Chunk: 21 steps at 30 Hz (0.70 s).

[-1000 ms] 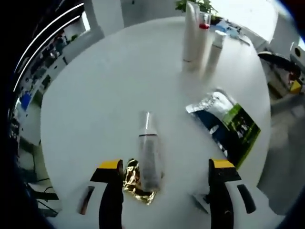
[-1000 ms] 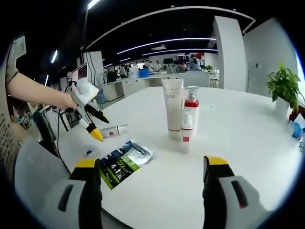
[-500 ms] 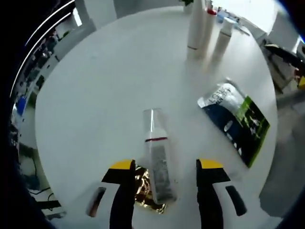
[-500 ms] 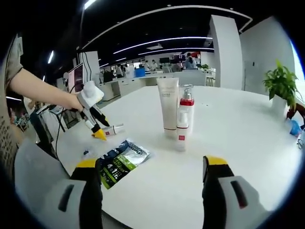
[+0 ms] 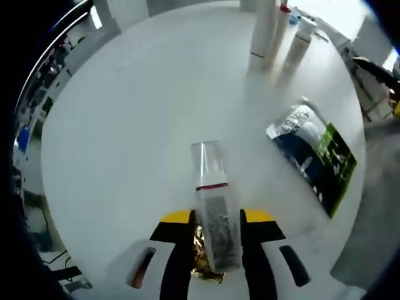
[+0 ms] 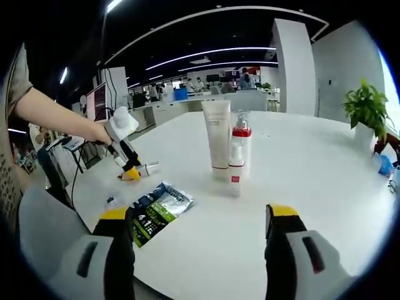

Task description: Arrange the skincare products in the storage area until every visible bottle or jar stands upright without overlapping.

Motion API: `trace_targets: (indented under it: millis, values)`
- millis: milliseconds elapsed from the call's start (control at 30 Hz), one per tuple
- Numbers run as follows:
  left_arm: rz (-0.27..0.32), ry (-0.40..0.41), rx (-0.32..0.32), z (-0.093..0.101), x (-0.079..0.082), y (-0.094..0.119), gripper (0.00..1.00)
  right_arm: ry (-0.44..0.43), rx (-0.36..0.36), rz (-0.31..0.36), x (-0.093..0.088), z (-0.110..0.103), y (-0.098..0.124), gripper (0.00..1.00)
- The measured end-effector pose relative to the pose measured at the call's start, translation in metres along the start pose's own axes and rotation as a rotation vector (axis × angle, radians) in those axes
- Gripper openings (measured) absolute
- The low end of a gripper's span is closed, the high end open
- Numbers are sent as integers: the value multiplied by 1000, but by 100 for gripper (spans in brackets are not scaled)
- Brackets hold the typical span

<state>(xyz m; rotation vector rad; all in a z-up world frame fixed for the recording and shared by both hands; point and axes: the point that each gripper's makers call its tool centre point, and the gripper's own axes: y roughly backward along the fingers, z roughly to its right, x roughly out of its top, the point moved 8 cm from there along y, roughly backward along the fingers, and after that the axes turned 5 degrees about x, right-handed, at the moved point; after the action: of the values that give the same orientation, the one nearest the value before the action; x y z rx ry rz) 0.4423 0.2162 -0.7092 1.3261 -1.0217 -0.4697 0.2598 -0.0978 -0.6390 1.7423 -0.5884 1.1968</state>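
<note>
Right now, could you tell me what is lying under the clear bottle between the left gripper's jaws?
A crumpled gold foil wrapper pokes out beside and beneath the lying bottle, on the white table. The bottle and the jaws of the left gripper hide the rest of it.

Looking down on white round counter (image 5: pixel 137 125). Left gripper (image 5: pixel 216 220) closing in on lying clear-capped bottle (image 5: pixel 214 206), yellow-tipped fingers (image 5: pixel 177 220) pressing either side of its body, cap pointing away toward counter middle. Gold foil scrap (image 5: pixel 201 265) lying under bottle's near end, between the fingers. Blue-green foil pouch (image 5: pixel 314 159) lying flat to the right, well apart. White tube (image 5: pixel 262 31), red-collared pump bottle (image 5: pixel 280 28) and small white bottle (image 5: pixel 298 42) standing upright together at far edge.
</note>
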Motion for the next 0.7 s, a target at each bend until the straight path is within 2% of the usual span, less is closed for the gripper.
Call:
trace_targets:
  millis: [400, 700]
  values:
    - [-14, 5, -8, -1, 3, -1, 17, 3, -4, -1, 0, 0, 0, 86]
    - [-12, 50, -3, 0, 4, -2, 16, 7, -3, -3, 0, 0, 0, 86]
